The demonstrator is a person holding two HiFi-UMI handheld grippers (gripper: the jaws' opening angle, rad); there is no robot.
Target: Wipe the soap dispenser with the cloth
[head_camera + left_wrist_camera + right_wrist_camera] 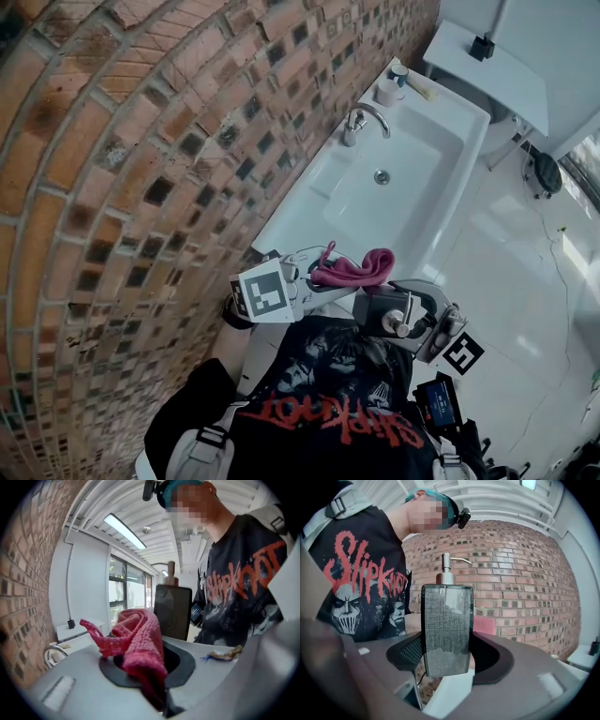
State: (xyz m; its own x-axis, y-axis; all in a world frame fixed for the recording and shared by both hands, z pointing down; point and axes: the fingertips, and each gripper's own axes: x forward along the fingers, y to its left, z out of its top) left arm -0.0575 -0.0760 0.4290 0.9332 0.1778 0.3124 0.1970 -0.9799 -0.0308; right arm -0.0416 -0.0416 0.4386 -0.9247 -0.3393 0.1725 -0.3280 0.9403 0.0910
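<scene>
Soap dispenser (pixel 447 627) hangs in the air in front of the person's chest. The right gripper (pixel 447 656) is clamped on the lower part of its body, with one jaw against each narrow side. It stands upright there, with the pump (pixel 446 566) on top and its spout pointing off to one side.

The body is a squared block with flat, glossy faces that catch the light. I judge it stiff, smooth and likely to slip once it is wet or soapy. It probably has some weight if filled, though I cannot read a fill level with any confidence. The low grip on the sides looks like the right hold, since it leaves the broad faces and the top free. The pump is thin and would give under pressure, so it is no place to hold or push hard.

The cloth (pixel 140 639) is pink, knitted and limp. It is pinched at one bunched end in the closed left gripper (pixel 150 667), and the rest flops over in loose folds. Being soft, it should wrap round edges easily, but it needs pressing flat to rub properly.

In the head view both grippers sit close together above the near end of the white sink (pixel 441 141), beside the brick wall (pixel 141 141).
</scene>
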